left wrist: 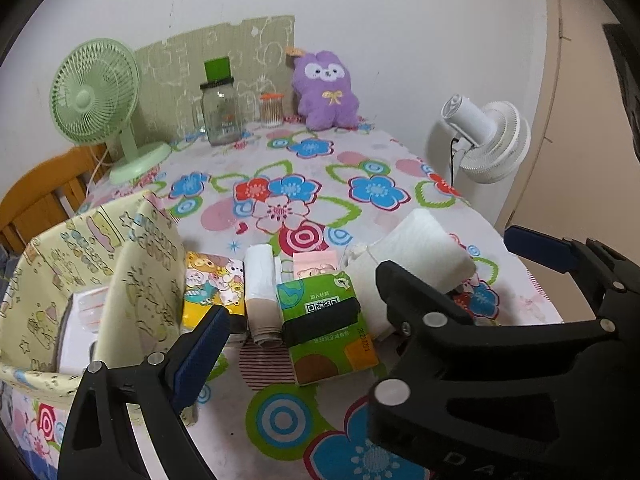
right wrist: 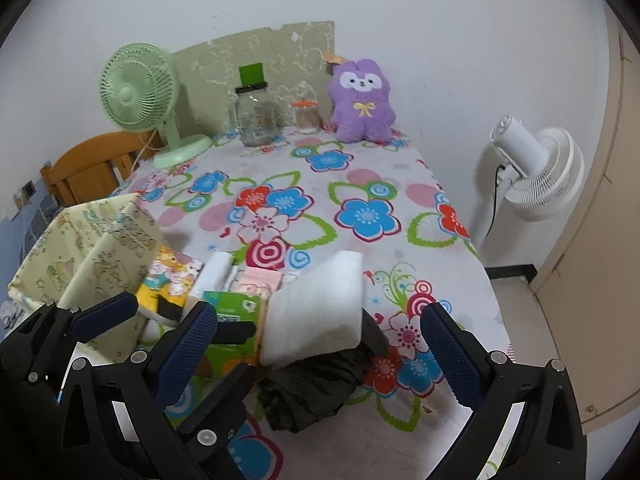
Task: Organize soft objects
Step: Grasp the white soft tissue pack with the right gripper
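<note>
Both grippers, left gripper [left wrist: 368, 276] and right gripper [right wrist: 320, 332], gape wide, holding nothing. Soft pile sits near front edge of table [right wrist: 360, 172]: white towel roll [right wrist: 320, 312], green tissue pack [left wrist: 328, 320]. You look mid-approach; next, close on roll, drop into fabric bin [left wrist: 80, 264] at front-left corner.

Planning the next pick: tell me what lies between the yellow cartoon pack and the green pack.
A white roll with a beige lower end stands between the yellow pack and green pack, clearest in the left wrist view.
</note>
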`<state>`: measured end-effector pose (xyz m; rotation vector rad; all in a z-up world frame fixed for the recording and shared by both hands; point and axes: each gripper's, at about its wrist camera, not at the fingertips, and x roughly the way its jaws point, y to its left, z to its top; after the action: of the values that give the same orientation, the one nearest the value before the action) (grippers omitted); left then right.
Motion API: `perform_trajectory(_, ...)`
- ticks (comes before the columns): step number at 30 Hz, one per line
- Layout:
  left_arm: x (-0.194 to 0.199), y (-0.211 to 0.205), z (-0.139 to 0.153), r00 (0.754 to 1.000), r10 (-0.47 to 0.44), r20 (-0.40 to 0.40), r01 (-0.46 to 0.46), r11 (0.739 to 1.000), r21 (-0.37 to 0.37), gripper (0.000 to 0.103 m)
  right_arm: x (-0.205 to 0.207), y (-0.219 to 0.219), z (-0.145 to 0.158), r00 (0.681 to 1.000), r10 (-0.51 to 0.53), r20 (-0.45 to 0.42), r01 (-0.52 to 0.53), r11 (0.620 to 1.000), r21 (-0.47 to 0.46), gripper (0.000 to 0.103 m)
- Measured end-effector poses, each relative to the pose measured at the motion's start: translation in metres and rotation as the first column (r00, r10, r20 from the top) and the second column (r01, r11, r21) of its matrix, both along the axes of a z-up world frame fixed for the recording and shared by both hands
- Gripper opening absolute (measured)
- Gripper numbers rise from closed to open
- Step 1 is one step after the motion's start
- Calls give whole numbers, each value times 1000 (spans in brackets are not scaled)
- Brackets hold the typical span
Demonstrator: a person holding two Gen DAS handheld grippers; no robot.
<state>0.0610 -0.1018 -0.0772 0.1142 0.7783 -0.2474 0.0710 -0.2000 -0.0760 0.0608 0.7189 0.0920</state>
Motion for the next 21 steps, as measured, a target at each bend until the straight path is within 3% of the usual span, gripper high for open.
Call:
perform_trajectory(8,19,-3,-17,998,17,-55,-17,1000,15,96,20,-3,-17,999,10,-53,-11,1000,-7,95)
perform_trajectory(14,25,-4,-26,996,21,-83,-19,999,30,96,31,-2,-30,993,40,-108,-38,999,21,70)
perform_trajectory(16,25,-5,-27,996,20,-87,-17,999,33,96,34,-1,-34,990,49,-134,-45,998,32,54)
perform_trajectory(21,26,-5,-26,996,25,-86,-22,999,32,96,32,-2,-35,991,41,-131,-37,999,32,40)
